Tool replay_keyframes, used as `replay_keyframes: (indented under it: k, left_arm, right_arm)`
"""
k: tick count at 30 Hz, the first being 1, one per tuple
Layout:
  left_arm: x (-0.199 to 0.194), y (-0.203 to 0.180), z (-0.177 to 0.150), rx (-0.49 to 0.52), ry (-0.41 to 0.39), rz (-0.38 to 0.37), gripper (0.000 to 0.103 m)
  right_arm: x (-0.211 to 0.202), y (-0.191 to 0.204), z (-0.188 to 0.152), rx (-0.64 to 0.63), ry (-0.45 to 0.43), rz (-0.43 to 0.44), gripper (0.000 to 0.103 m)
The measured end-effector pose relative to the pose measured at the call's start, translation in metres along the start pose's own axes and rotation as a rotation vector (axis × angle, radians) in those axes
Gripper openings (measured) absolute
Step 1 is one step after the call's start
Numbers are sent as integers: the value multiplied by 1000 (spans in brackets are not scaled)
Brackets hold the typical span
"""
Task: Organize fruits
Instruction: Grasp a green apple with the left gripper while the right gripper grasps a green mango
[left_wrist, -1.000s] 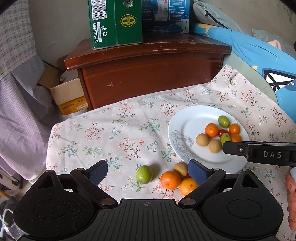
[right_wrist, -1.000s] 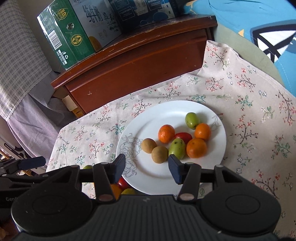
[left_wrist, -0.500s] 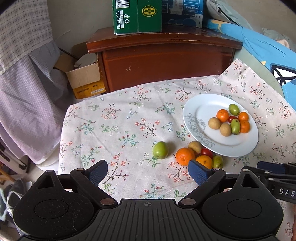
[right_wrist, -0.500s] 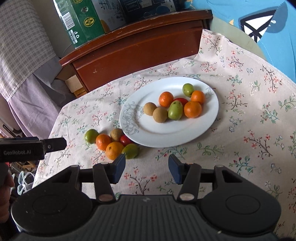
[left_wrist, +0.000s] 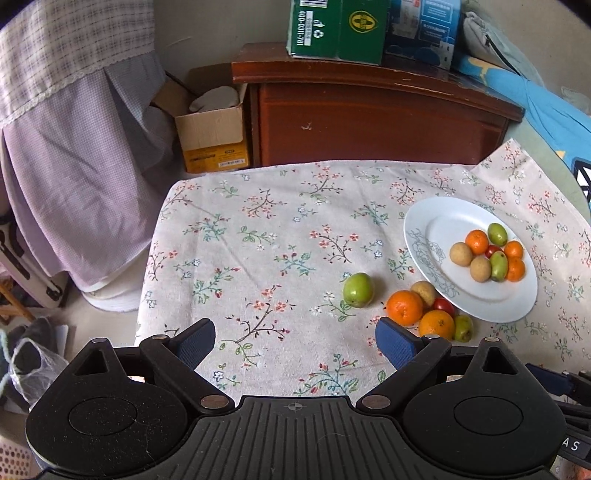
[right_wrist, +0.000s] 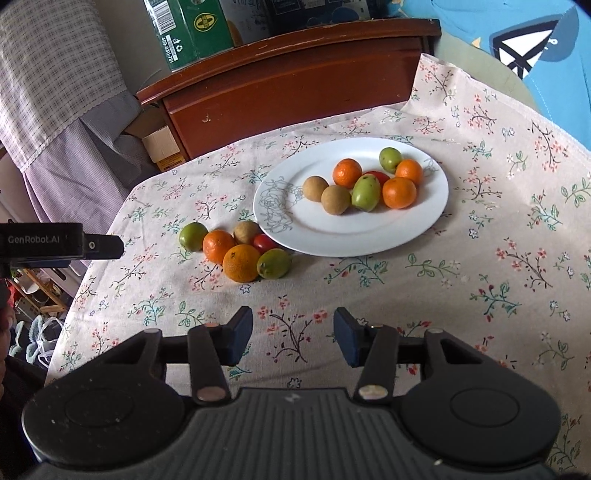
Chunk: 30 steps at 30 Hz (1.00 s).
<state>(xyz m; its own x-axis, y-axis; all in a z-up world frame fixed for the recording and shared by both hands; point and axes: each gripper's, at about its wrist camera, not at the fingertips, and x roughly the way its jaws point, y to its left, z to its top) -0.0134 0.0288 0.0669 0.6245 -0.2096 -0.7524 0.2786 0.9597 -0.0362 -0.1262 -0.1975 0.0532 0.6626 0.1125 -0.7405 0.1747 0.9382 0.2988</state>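
Two grippers: both are hanging empty over the near edge of the floral tablecloth (right_wrist: 480, 258).
Right gripper (right_wrist: 293, 334): its jaws are closing, with nothing but cloth showing between the blue pads.
Left gripper (left_wrist: 295, 341): its jaws are standing wide apart, holding nothing.
Loose fruit: six pieces are lying on the cloth just left of the white plate (right_wrist: 424, 229); nearest are an orange (right_wrist: 242, 263) and a green fruit (right_wrist: 273, 263) touching each other, with a second orange (right_wrist: 218, 245), a cherry tomato (right_wrist: 264, 242) and a brown fruit (right_wrist: 246, 232) bunched behind.
Lone green fruit (left_wrist: 358, 290): it is sitting slightly apart at the left end of the cluster.
Plate: eight pieces are resting toward its far right side.
Handling: these look light, round and smooth, so they are likely rolling easily; the tomato seems soft and easy to bruise.
Hold: taking each across its widest middle, gently, seems safest.
Far: a wooden cabinet (right_wrist: 295, 74) is carrying green cartons (right_wrist: 192, 29).
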Motion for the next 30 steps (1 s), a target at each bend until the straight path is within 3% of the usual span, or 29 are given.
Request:
replay_keyframes:
  k: [15,20,29,30]
  left_arm:
    - [13,-4,2,-13,15,44,95]
    - [19,-3,6,-46,9,29,95]
    - [29,-8,6,-44,26,24,95]
    - [29,-9,6,-41,24,23,95]
  right_arm:
    - [24,1,13,21,-35,38,41]
    - [35,8,18,-24,-49,40,39]
    - [54,1,23,35,-45,66,38]
    - [55,1,23,35,-45,71,34]
